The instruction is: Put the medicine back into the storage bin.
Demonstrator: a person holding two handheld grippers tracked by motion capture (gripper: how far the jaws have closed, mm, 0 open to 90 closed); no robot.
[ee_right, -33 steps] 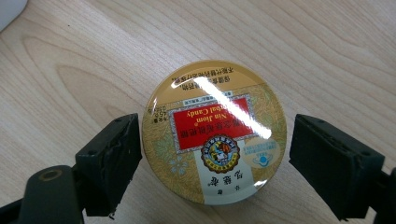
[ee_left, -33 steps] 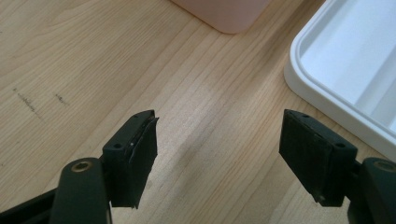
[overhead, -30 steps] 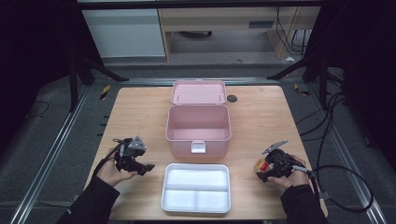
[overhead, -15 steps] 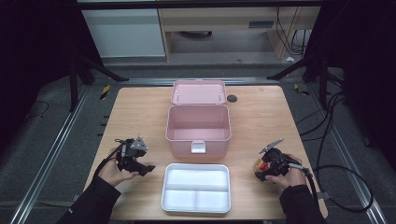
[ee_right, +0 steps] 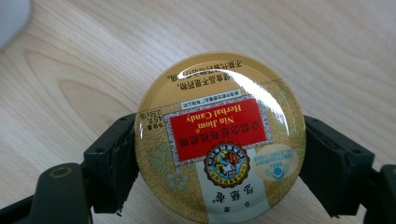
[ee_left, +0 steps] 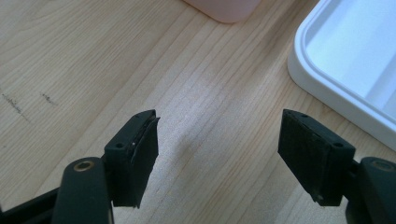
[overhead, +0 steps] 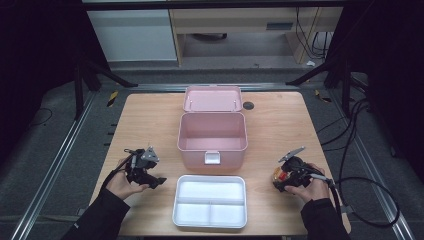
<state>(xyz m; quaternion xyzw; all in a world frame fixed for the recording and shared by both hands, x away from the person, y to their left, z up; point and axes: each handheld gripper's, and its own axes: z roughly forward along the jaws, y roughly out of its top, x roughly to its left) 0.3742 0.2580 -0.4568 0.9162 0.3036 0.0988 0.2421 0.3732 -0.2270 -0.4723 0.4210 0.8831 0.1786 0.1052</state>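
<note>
Light wood tabletop [overhead: 150, 120], dark floor around it. Pink box [overhead: 212, 131] sits open mid-tabletop, its lid [overhead: 213, 98] flat behind it. White divided tray [overhead: 210, 201] lies at the near edge, just in front of the box. Right tongs [ee_right: 219, 158] pinch a round gold candy tin [ee_right: 219, 140] by its rim, one pad on each side, low over the tabletop right of the tray. Left tongs [ee_left: 217, 154] spread wide, nothing between the pads, just above bare wood left of the tray.
</note>
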